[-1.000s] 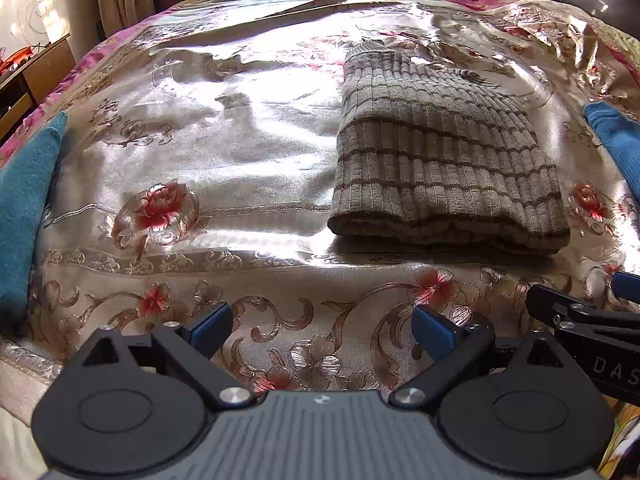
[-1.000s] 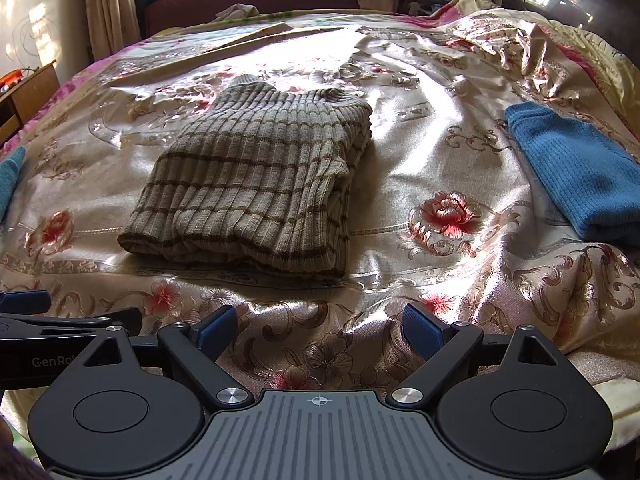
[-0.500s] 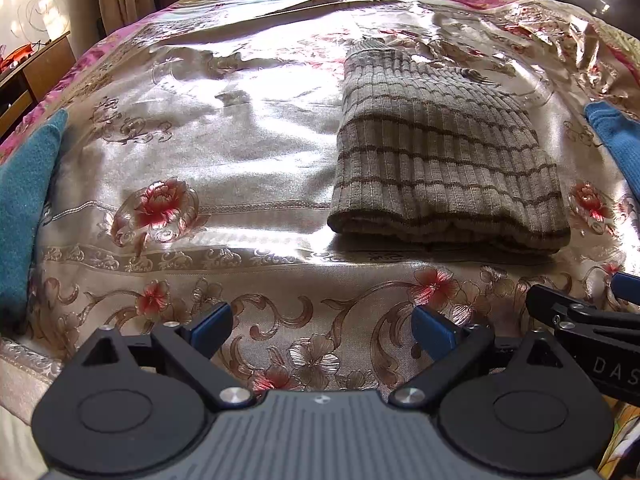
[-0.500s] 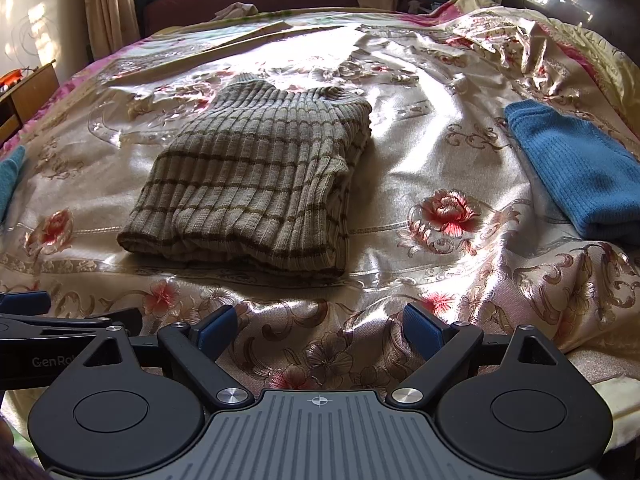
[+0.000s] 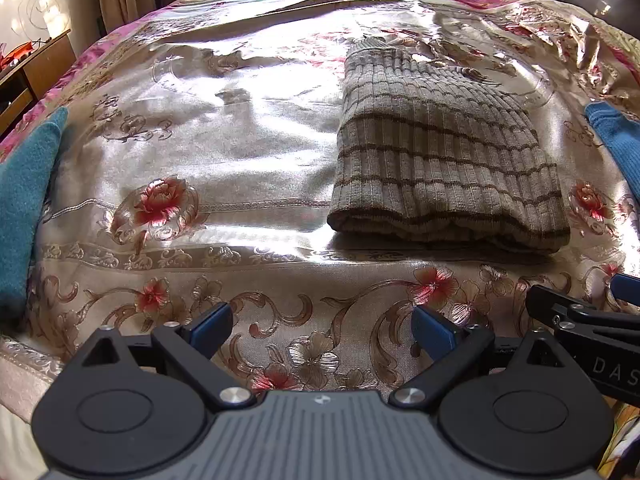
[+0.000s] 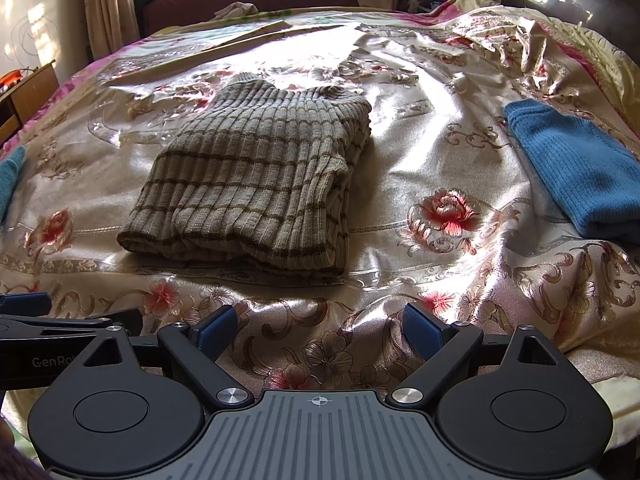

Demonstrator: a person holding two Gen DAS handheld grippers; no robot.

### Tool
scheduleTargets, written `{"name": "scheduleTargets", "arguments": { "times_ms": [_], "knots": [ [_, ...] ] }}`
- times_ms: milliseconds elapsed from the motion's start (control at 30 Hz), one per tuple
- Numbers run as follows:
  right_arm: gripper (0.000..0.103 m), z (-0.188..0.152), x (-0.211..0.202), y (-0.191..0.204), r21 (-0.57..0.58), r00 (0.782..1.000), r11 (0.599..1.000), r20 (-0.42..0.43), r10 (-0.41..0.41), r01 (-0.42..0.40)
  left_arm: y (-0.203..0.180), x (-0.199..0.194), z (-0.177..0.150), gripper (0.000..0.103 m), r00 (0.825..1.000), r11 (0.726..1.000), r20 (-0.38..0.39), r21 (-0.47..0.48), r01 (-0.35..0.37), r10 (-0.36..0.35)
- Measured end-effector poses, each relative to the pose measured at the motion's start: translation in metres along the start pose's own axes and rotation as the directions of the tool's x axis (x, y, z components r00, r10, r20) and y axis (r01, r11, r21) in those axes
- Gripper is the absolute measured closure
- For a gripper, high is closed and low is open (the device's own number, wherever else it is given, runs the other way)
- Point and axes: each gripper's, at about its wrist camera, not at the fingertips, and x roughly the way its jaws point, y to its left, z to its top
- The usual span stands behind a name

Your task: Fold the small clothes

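Now, by label:

Left tongs (image 5: 322,330): spread wide at the bottom centre of the left wrist view, blue pads (image 5: 212,326) well apart, pinching nothing and touching nothing; they hang above the near edge of the bed.

Right tongs (image 6: 320,326): likewise spread wide at the bottom centre of the right wrist view, nothing between the pads, no contact with cloth.

Neighbouring tongs: each view catches the other tool at its lower edge, at lower right in the left view, lower left in the right view.

Bedspread (image 5: 200,152): shiny, cream and gold, with red flowers and scrolls, directly below both tongs.

Striped sweater (image 6: 256,176): folded into a thick rectangle, ribbed grey-beige with brown stripes, lying flat on the bedspread; centre-left in the right view, centre-right in the left view (image 5: 436,160), well beyond the tongs.

Blue cloth (image 6: 580,172): folded, at the right edge, apart from the sweater.

Teal cloth (image 5: 24,192): at the left edge of the left view.
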Motion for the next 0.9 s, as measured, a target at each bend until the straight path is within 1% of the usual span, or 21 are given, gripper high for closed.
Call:
{"name": "scheduleTargets", "arguments": {
  "times_ms": [900],
  "knots": [
    [0.012,-0.0005,0.0004,-0.0007,0.001,1.0,1.0,-0.003,0.001,-0.001,-0.0002,-0.0002,0.0001,0.003,1.0,1.0,-0.007,-0.002,0.001,-0.001]
  ]
}}
